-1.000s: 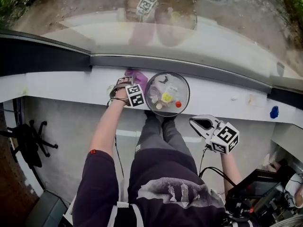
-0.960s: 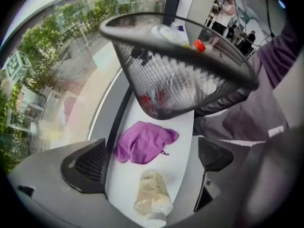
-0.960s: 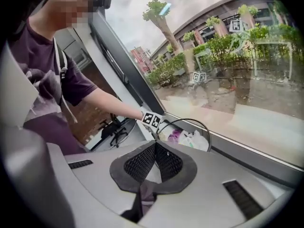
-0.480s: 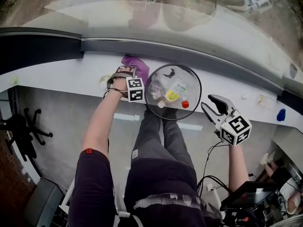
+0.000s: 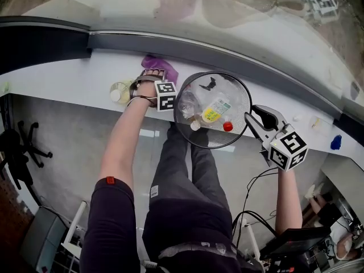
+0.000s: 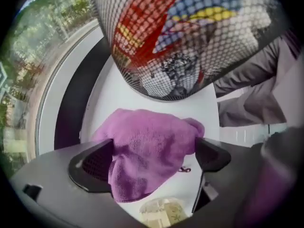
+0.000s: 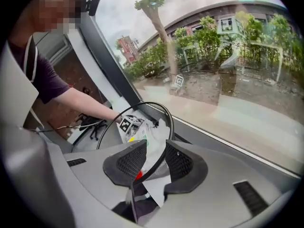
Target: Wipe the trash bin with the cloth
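Now, cloth (image 6: 142, 134) between spread, just-closing jaws of left claw (image 6: 153, 159), beside trash bin (image 6: 161, 42).

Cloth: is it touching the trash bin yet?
Apart. The left gripper view shows a strip of bare white ledge between the purple cloth and the base of the mesh trash bin.

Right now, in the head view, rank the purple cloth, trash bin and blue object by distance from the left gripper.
1. purple cloth: between the left gripper's jaws, which have just been closing.
2. trash bin: just to its right.
3. blue object: far right along the ledge.
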### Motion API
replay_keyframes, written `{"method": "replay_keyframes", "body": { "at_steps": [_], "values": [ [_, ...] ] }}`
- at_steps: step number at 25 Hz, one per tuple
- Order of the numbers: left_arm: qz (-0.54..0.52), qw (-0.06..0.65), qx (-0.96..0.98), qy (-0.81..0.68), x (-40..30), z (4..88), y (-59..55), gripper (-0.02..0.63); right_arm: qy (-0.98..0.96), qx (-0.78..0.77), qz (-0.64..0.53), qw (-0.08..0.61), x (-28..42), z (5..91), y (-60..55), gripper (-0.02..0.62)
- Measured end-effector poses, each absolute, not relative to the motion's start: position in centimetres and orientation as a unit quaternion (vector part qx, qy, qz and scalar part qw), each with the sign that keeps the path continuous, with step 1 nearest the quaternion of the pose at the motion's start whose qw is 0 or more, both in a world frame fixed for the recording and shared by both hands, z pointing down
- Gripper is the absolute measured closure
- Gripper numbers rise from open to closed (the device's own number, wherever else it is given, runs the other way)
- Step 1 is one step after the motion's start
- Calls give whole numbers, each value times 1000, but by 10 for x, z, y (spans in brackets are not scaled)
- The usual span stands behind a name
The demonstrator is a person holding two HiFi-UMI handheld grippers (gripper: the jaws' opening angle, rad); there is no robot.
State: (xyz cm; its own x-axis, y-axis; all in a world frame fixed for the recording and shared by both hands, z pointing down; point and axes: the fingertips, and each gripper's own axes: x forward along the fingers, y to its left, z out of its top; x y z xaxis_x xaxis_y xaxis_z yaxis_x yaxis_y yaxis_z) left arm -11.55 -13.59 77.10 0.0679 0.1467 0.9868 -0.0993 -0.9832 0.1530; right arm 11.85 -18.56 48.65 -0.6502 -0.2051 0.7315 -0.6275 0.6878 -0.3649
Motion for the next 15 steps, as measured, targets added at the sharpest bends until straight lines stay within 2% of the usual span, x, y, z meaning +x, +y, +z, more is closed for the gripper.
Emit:
{"method": "replay_keyframes", "body": {
  "at_steps": [3, 8, 9, 10, 12, 14, 15],
  "values": [
    [665, 115, 737, -13, -106, 782, -135, 71, -851, 241, 285, 369, 121, 487, -182, 469],
    [648, 117, 750, -51, -110, 777, -145, 99, -853, 273, 259, 363, 123, 491, -197, 468],
    [643, 124, 753, -58, -108, 775, -145, 136, -852, 266, 263, 366, 121, 497, -195, 468],
    [636, 135, 757, -69, -106, 771, -147, 204, -849, 260, 269, 372, 118, 503, -194, 468],
    [617, 166, 762, -108, -105, 761, -152, 415, -838, 269, 293, 373, 117, 511, -198, 491],
    [583, 208, 766, -174, -108, 747, -158, 480, -811, 298, 367, 345, 121, 513, -202, 531],
    [557, 233, 769, -210, -110, 739, -162, 488, -794, 312, 406, 328, 124, 513, -204, 551]
  ]
}}
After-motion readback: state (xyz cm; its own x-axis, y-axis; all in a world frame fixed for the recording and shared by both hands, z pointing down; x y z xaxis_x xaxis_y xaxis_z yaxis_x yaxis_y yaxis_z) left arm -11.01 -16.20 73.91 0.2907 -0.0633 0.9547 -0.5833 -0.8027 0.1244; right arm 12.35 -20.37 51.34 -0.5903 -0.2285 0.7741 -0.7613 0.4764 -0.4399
